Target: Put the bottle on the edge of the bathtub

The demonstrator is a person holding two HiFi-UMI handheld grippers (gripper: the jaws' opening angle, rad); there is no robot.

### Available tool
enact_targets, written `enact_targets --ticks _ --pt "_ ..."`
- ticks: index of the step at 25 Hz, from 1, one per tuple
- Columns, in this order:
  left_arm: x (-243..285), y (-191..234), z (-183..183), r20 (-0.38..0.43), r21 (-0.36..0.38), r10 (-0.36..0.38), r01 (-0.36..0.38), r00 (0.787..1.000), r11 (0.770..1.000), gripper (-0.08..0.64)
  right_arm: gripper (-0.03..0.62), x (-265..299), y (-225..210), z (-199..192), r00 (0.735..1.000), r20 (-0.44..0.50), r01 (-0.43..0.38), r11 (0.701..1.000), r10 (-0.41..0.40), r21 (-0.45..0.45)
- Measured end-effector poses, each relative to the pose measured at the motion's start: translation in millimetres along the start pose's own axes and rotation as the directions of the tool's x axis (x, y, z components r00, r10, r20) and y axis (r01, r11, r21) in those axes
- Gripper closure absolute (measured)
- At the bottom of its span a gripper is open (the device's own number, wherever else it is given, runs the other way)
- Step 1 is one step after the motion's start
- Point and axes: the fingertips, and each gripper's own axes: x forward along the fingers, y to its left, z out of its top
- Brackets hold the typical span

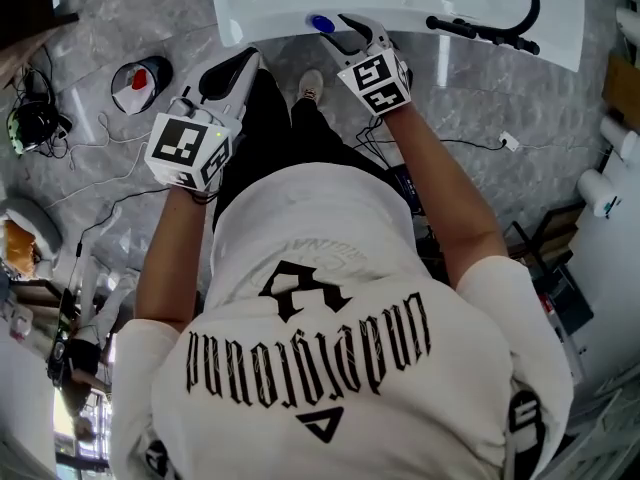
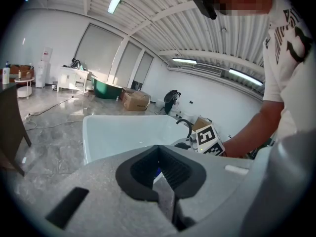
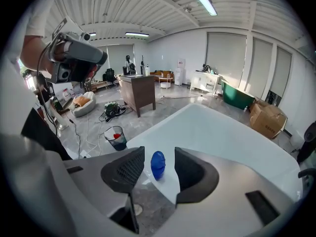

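Bottle (image 3: 157,166) upright on bathtub edge (image 3: 165,185) inside wide-spread right claw (image 3: 159,154), untouched; left claw (image 2: 159,151) pressed together, empty

The bottle (image 1: 321,24) stands on the bathtub (image 1: 260,8) edge. A bin (image 1: 140,81) sits on the floor (image 1: 130,8), left of the tub.

The person wears a white T-shirt (image 1: 330,368) with black gothic lettering and a black emblem across the back, black trousers (image 1: 275,118) and a pale shoe (image 1: 311,86). A dark camera (image 3: 76,58) sits on the head. The left tongs (image 1: 250,60) and right tongs (image 1: 338,30) are grey with black ribbed pads. Each carries a white cube (image 1: 188,148) printed with black square markers.
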Motion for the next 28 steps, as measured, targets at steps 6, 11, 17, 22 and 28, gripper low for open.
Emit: enact_targets --ticks 6,11,17,22,28 --pt "-10 -39 31 0.053 0.063 0.01 -0.014 0.999 0.998 0.548 0.416 -64 -2 31 0.995 0.1 0.03 1.0 -0.03 0.005" --pt "-19 -58 59 0.121 0.126 0.022 -0.038 0.992 0.991 0.548 0.416 -108 -5 72 0.974 0.218 0.056 0.998 -0.058 0.014" --pt "-37 -97 92 0.197 0.2 0.035 -0.075 0.98 0.977 0.549 0.417 -183 -4 119 0.937 0.344 0.059 0.998 -0.063 0.024" --pt "-54 -134 131 0.297 0.235 0.05 -0.124 0.953 0.964 0.549 0.436 -250 -2 149 0.888 0.459 0.039 0.999 -0.035 -0.001" --pt "-93 -144 156 0.397 0.214 0.08 -0.177 0.914 0.961 0.548 0.488 -301 17 173 0.822 0.57 -0.009 1.0 0.007 0.001"
